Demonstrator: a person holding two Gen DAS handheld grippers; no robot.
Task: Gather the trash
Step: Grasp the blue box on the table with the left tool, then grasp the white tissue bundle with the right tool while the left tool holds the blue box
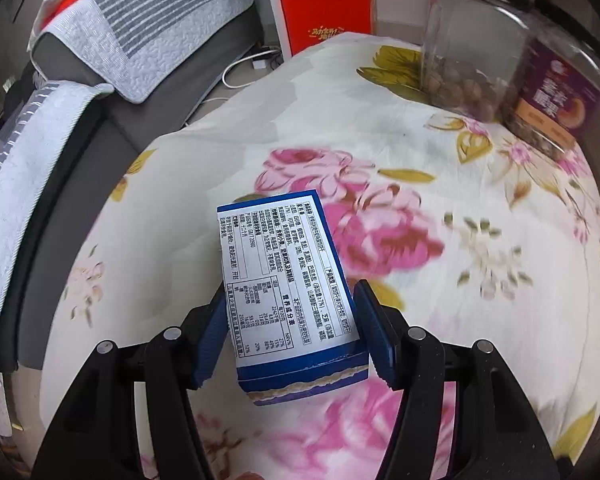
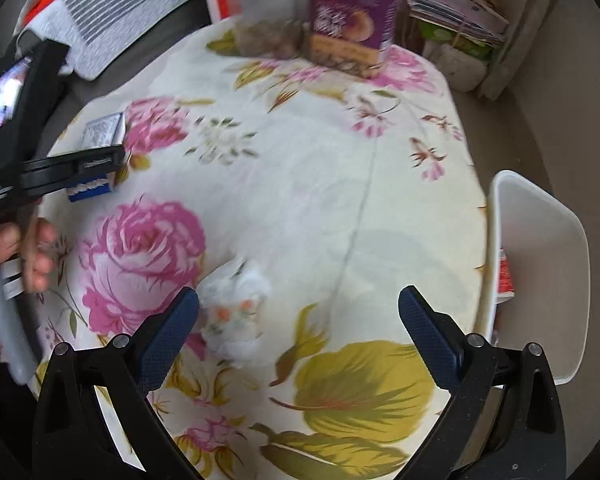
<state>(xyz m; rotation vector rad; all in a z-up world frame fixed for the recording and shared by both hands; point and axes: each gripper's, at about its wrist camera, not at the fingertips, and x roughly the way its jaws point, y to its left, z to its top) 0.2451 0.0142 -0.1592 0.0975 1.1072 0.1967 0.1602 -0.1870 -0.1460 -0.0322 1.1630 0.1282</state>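
My left gripper (image 1: 290, 332) is shut on a blue box (image 1: 290, 276) with a white printed label, held a little above the floral tablecloth (image 1: 460, 208). The same box (image 2: 100, 132) and left gripper (image 2: 96, 168) show at the left of the right wrist view. My right gripper (image 2: 298, 320) is open and empty above the table. A crumpled white tissue (image 2: 236, 312) lies on the cloth just inside its left finger (image 2: 168, 340). A white bin (image 2: 540, 276) stands off the table's right edge with a red wrapper (image 2: 506, 272) inside.
Two clear jars of nuts (image 1: 512, 64) stand at the table's far side, also seen in the right wrist view (image 2: 340, 28). A red carton (image 1: 328, 12) sits on the floor beyond. A grey sofa with quilted covers (image 1: 132, 40) runs along the left. Stacked papers (image 2: 456, 20) sit at the back right.
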